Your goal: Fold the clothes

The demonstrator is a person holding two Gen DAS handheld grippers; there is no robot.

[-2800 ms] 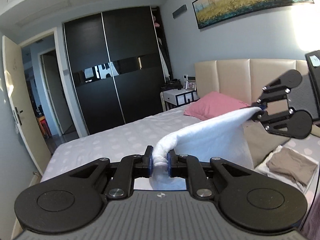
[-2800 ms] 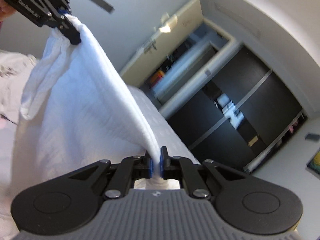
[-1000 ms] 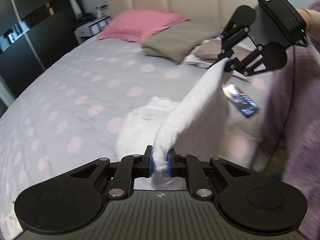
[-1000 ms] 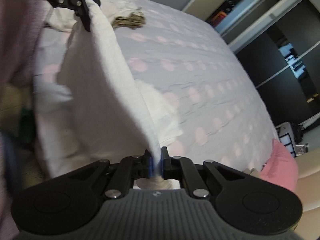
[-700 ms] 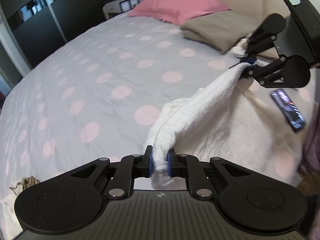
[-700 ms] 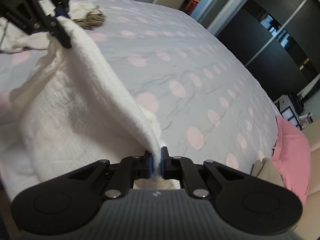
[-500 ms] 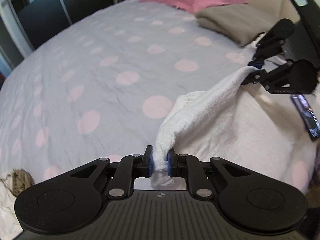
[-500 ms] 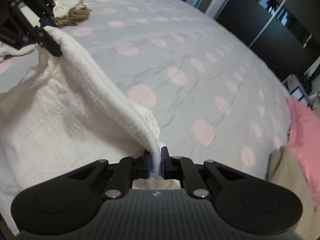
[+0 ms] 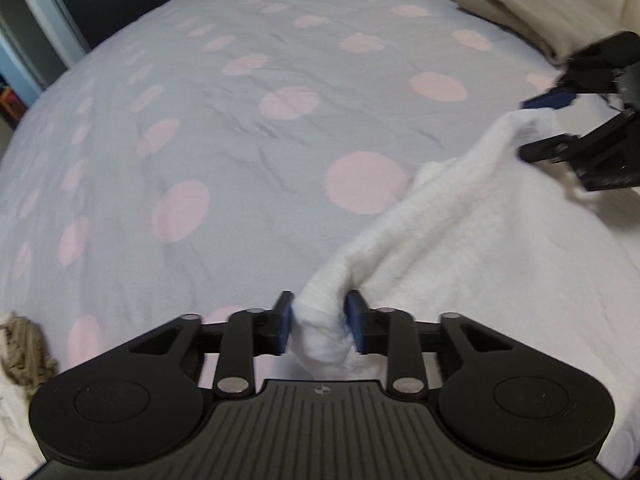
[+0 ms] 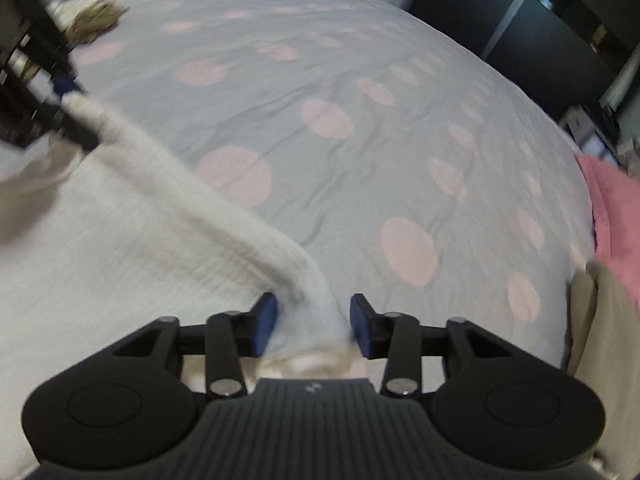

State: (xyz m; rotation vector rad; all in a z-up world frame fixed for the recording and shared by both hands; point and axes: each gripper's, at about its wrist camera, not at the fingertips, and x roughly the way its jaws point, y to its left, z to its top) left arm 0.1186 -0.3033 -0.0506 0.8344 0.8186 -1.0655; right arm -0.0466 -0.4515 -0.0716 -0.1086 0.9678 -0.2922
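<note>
A white textured cloth (image 9: 460, 240) lies spread on the polka-dot bed cover (image 9: 240, 120), its far edge raised in a ridge between the two grippers. My left gripper (image 9: 318, 320) is open, one bunched corner resting loose between its blue pads. My right gripper (image 10: 314, 320) is open wider, with the other corner of the cloth (image 10: 120, 240) slack in the gap. Each gripper shows in the other's view: the right gripper (image 9: 540, 124) at the cloth's far right, the left gripper (image 10: 76, 108) at upper left.
A crumpled brown garment (image 9: 20, 352) lies on other white laundry at the bed's left end, seen also as the brown garment (image 10: 94, 16). A taupe pillow (image 9: 520, 4) and pink pillow (image 10: 612, 208) sit at the head. A dark wardrobe (image 10: 560, 12) stands beyond.
Both grippers came down from holding the cloth stretched in the air to the bed. Their jaws have parted, and the cloth now rests on the cover.
</note>
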